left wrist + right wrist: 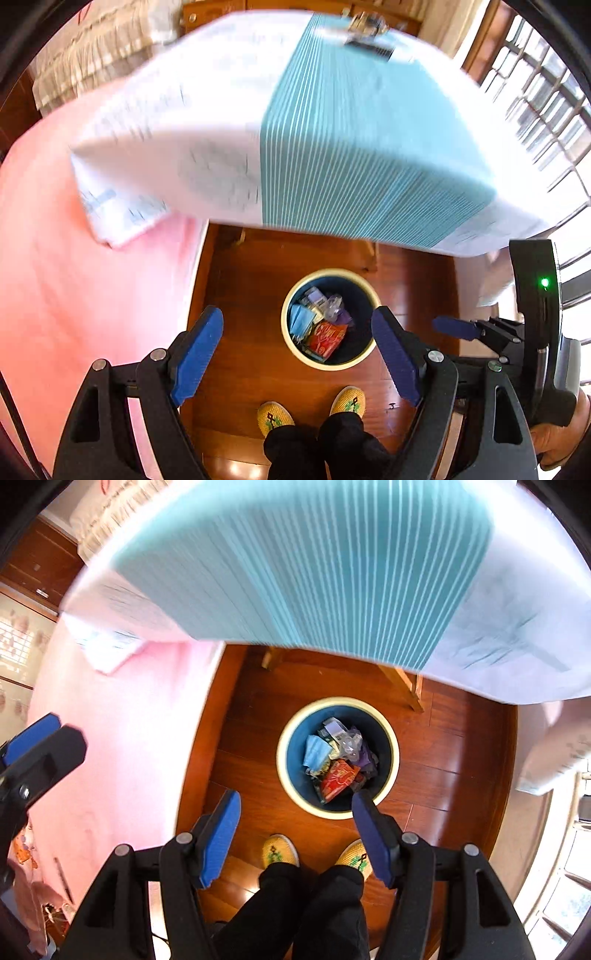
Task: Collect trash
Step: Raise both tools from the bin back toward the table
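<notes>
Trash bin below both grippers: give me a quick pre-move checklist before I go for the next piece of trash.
1. Left gripper empty, jaws apart: ok.
2. Right gripper empty, jaws apart: ok.
3. Trash bin upright on the wooden floor: ok.
4. Earlier trash inside the bin, including a red packet and a blue face mask: ok.
5. Room left in the bin: ok, contents sit below the rim.
6. More trash on the table cloth: cannot tell, blurred.

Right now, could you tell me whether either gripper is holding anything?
Nothing is held: the left gripper and right gripper are both open and empty above the bin.
</notes>
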The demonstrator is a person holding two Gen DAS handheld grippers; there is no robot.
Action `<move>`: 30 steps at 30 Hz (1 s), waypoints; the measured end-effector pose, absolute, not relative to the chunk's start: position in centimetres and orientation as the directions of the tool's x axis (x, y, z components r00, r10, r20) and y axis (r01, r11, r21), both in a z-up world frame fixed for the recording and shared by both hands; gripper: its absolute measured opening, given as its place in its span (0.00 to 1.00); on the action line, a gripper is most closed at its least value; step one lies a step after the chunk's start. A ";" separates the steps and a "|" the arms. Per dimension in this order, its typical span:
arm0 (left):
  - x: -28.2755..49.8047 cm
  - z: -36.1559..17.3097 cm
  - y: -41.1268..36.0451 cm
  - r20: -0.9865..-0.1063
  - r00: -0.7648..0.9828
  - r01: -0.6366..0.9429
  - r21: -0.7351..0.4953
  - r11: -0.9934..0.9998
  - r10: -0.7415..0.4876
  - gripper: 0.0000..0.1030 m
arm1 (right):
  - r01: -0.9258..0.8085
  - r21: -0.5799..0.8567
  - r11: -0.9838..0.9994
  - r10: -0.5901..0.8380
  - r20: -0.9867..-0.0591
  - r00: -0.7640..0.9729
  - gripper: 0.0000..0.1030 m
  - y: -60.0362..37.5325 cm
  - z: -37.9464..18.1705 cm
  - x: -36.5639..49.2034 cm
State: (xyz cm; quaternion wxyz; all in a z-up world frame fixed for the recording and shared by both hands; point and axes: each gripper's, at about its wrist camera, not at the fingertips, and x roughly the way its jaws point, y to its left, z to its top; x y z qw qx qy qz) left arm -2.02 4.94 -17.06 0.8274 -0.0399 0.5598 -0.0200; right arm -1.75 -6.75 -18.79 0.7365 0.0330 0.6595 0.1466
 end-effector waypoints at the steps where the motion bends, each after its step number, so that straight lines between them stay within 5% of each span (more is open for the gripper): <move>1: -2.3 -15.7 5.0 -0.918 0.388 0.000 -0.089 0.996 -0.082 0.79 | -0.173 0.245 0.954 0.264 -0.959 0.101 0.61 -6.8 -17.3 -2.0; 14: -3.5 -0.8 6.1 -0.811 0.578 0.088 -0.046 0.995 -0.089 0.79 | -0.171 0.189 0.967 0.239 -0.907 0.346 0.61 -5.9 -1.8 -2.7; 30: 0.9 6.3 8.5 -0.705 0.709 0.065 0.069 0.996 0.003 0.79 | -0.166 0.101 0.981 0.174 -0.833 0.525 0.61 -4.4 5.8 4.3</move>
